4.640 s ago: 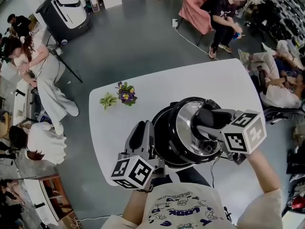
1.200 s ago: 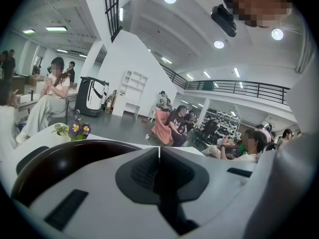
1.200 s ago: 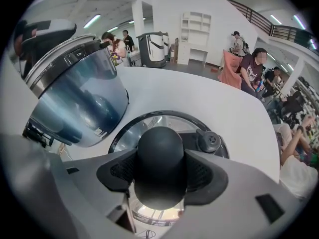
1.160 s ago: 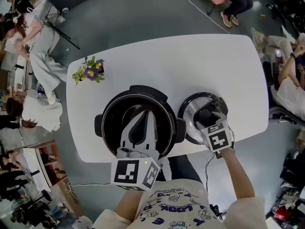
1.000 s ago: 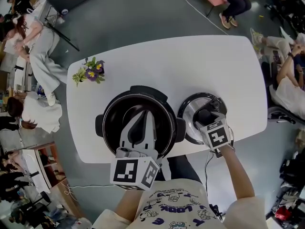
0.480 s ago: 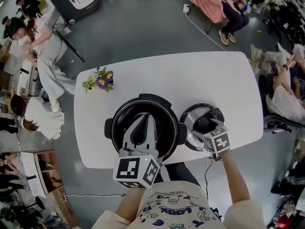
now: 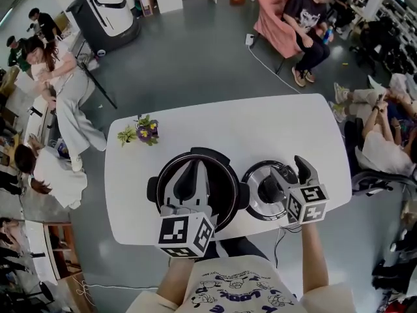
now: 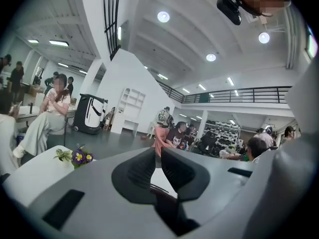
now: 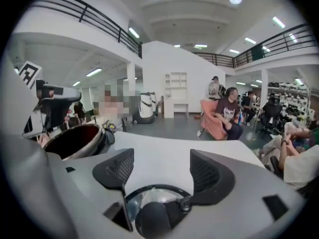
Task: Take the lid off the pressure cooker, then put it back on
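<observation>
The black pressure cooker (image 7: 225,181) stands open on the white table (image 7: 273,126); it also shows at the left of the right gripper view, cooker (image 9: 75,141). Its steel lid (image 7: 257,204) with a black knob (image 7: 268,189) lies on the table just to the right. My right gripper (image 7: 293,165) hangs above the lid, open. Its jaws have just been opening off the knob and then drew in a little; nothing sits between them. Below them in the right gripper view is the knob (image 9: 152,220). My left gripper (image 7: 193,168) hovers over the open pot, shut and empty, its jaws just eased a sliver.
Two small flower pots (image 7: 144,132) sit at the table's far left corner, also seen as flowers (image 8: 77,157). A cable (image 7: 283,237) hangs at the near edge. People sit and stand around the table; a pink armchair (image 7: 273,12) is beyond it.
My right gripper let go of the lid's knob, opened and rose above the lid. My left gripper lifted a little over the pot. The lid stays on the table.
</observation>
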{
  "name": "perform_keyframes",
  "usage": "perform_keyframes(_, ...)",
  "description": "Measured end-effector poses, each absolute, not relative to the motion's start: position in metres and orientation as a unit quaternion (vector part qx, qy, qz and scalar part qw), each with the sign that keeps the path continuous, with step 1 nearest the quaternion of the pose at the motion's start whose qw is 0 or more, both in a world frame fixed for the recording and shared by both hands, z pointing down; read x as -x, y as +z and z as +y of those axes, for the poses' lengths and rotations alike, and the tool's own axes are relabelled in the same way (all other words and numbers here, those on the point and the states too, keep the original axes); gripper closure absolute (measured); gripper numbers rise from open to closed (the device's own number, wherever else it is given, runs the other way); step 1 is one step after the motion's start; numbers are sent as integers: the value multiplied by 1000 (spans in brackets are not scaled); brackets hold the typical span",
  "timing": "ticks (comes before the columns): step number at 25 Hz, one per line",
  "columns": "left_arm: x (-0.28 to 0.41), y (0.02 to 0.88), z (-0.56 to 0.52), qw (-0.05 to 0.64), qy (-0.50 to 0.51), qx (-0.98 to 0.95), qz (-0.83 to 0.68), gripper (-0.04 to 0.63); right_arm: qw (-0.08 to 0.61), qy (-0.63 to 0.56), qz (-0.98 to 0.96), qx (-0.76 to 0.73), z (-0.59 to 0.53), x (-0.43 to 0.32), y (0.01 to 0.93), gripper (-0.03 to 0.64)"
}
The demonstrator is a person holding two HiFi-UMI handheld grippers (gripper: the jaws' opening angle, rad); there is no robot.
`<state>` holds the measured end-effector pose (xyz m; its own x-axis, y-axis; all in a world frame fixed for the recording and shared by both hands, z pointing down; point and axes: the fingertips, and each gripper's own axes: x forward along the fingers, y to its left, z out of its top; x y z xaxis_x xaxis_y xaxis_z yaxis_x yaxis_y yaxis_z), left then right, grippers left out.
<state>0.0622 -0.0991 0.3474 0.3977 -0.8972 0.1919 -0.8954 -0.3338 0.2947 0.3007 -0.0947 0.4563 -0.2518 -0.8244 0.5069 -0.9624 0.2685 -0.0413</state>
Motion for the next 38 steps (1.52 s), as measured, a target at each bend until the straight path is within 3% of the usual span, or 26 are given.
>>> perform_keyframes(10,-68,293,-109,108,-36,-828,-549,561,52,37,-763,-643,-91,-289,305,371)
perform_keyframes(18,-70,263,-112,78,-60,-829,-551,566,-22,14,-744,-668,-77,-288,262,482)
perform_keyframes(26,-71,255,-106,55,-59,-831,-550,581,-27,-6,-724,-689,-66,-291,255,603)
perform_keyframes(38,-77,255,-106,53,-54,-839,-538,581,-11,-5,-726,-688,-66,-284,256,603)
